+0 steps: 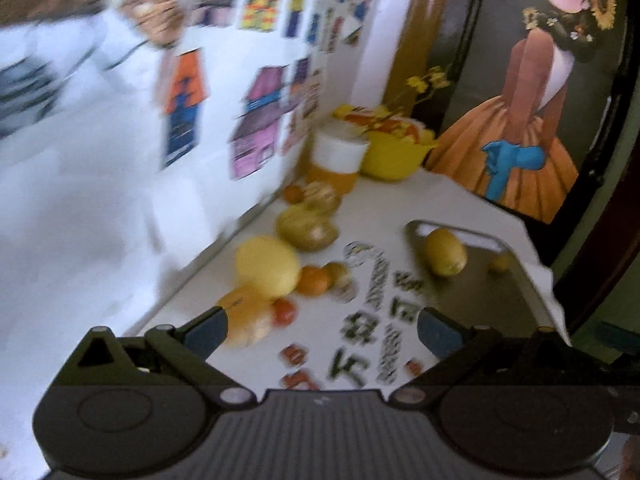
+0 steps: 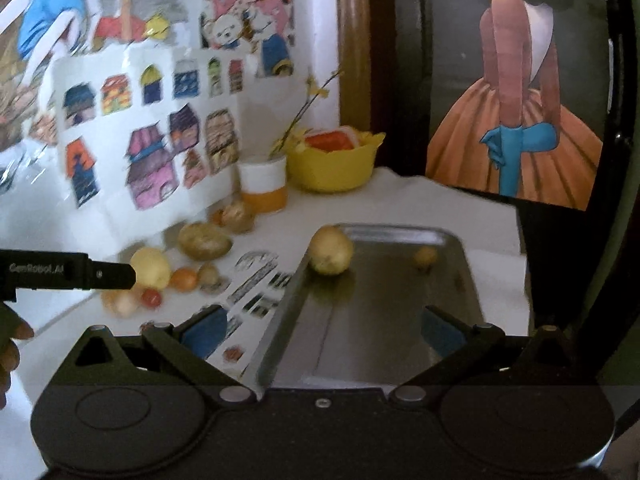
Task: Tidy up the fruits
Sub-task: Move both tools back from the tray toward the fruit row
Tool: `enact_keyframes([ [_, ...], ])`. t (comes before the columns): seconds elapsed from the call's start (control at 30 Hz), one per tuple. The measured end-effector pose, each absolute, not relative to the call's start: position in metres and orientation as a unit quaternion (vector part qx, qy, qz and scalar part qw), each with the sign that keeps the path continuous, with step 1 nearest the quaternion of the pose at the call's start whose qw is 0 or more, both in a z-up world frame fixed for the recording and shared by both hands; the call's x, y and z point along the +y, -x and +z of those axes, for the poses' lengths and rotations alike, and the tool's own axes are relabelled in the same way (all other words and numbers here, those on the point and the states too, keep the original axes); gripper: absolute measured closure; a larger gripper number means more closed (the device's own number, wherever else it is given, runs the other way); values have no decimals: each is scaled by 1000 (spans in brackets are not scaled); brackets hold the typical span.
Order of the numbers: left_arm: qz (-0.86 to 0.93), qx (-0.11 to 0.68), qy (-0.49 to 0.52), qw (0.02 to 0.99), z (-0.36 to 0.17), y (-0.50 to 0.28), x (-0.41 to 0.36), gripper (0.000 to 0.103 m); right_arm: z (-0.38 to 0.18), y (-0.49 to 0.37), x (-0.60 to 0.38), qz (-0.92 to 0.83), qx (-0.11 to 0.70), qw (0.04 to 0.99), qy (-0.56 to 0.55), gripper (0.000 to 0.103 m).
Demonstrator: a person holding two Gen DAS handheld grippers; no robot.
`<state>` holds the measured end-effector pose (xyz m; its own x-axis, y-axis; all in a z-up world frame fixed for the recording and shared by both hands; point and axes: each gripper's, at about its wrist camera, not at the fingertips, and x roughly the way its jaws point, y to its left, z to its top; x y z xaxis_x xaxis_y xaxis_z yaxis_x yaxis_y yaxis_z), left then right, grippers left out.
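A metal tray lies on the white table and holds a yellow-brown fruit and a small round fruit. Along the wall lies a row of loose fruit: a pale yellow fruit, an orange, a red tomato, a peach-coloured fruit and a brown fruit. My left gripper hangs open above the table near the peach-coloured fruit. My right gripper is open and empty over the tray's near end.
A yellow bowl with orange packets and a white-and-orange cup holding a flower sprig stand at the back. Paper drawings cover the wall on the left. The table edge runs just right of the tray. A hand shows at far left.
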<state>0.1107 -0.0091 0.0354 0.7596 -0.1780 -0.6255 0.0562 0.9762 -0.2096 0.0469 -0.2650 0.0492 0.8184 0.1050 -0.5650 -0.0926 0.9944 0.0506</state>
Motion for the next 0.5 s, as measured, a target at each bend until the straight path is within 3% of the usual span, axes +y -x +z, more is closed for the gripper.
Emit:
enact_keyframes([
  [0.5,-4,399,52,916,1,-98,49,0,12,-40,-164,167,378,910,39,1],
])
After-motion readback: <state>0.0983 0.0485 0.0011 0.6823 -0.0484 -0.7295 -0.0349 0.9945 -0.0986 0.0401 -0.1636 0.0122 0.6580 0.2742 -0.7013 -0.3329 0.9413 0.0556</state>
